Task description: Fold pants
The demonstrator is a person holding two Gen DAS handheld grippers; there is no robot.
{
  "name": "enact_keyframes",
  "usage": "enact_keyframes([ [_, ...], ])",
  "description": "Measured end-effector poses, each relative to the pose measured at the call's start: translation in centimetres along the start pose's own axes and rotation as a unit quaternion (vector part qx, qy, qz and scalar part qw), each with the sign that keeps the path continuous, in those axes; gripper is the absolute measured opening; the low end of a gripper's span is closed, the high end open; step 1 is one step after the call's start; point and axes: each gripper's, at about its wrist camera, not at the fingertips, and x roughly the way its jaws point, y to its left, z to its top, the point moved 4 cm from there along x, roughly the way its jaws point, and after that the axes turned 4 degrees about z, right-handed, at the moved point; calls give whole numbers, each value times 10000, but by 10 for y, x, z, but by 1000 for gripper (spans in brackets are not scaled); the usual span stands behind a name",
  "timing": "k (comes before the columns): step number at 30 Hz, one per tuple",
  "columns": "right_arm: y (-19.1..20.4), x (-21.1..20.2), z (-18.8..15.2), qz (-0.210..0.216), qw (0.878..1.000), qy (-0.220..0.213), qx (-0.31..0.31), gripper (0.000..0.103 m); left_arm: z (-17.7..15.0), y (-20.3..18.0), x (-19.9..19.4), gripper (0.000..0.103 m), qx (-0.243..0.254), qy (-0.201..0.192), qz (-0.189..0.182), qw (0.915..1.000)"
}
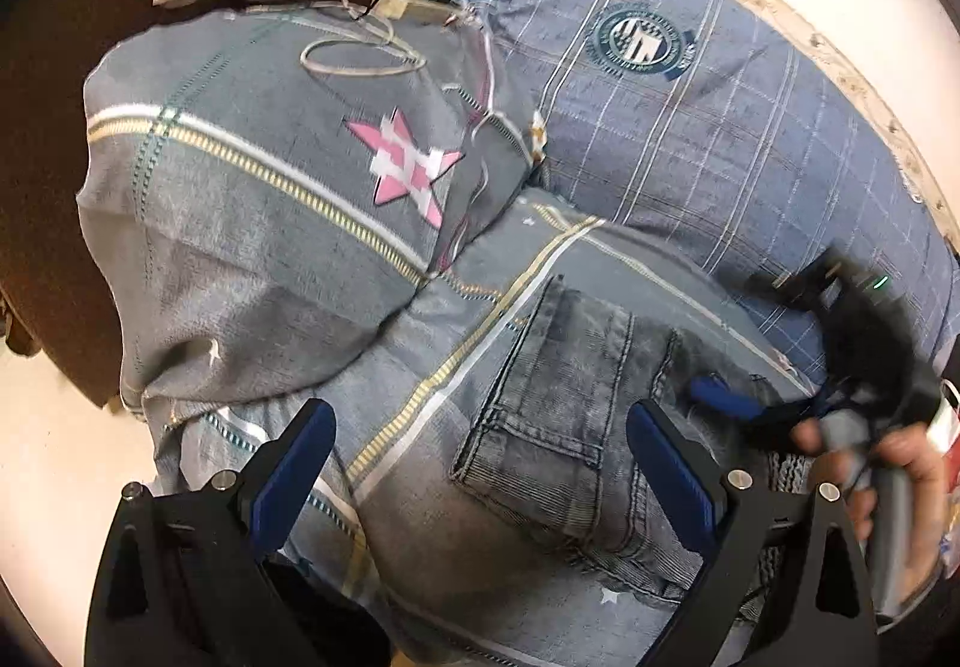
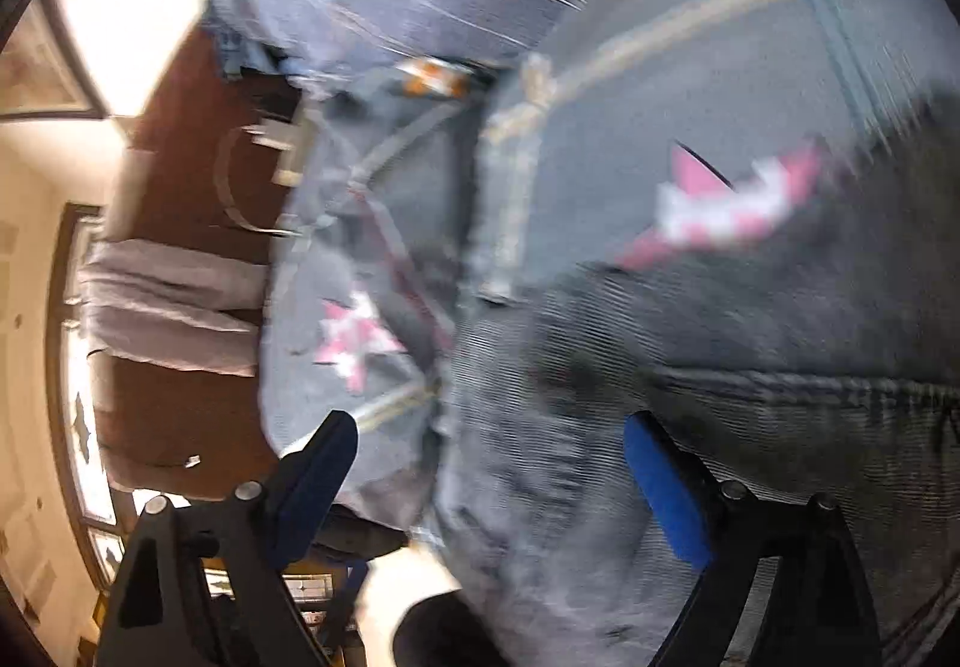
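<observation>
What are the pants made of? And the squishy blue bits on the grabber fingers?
The pants look like denim: faded grey-blue woven cloth with thick stitched seams and a sewn-on pocket. The blue pads on the left gripper look like matte rubber or foam; which one is hard to tell. The fingers behind them look like hard black plastic.

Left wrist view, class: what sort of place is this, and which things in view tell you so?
Probably a bedroom. The jeans lie on a bed under a grey quilt with a pink star, beside a blue checked pillow. A charger cable lies on the quilt.
</observation>
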Motion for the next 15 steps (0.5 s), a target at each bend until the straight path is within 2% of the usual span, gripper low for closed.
enact_keyframes([
  [3, 15, 10, 7, 185, 9995, -25, -250, 92, -2, -1, 3, 97, -10, 64, 15, 10000],
  [4, 9, 20, 10, 133, 9997, 52, -194, 93, -3, -2, 3, 97, 0, 57, 7, 10000],
  [6, -21, 44, 12, -230, 9992, 313, 114, 93, -5, -2, 2, 97, 0, 77, 7, 10000],
  [10, 5, 20, 10, -287, 9994, 161, -113, 92, -6, -6, 1, 97, 94, 59, -19, 9999],
  [12, 23, 3, 3, -100, 9991, 7, -409, 93, -7, -7, 1, 97, 41, 66, -57, 10000],
  [13, 24, 1, 0, -48, 9991, -4, -420, 93, -8, -8, 1, 97, -6, 101, -76, 9999],
  [15, 11, 8, -5, -234, 9992, 51, -328, 95, -8, -12, -1, 97, -45, 151, -186, 9997],
])
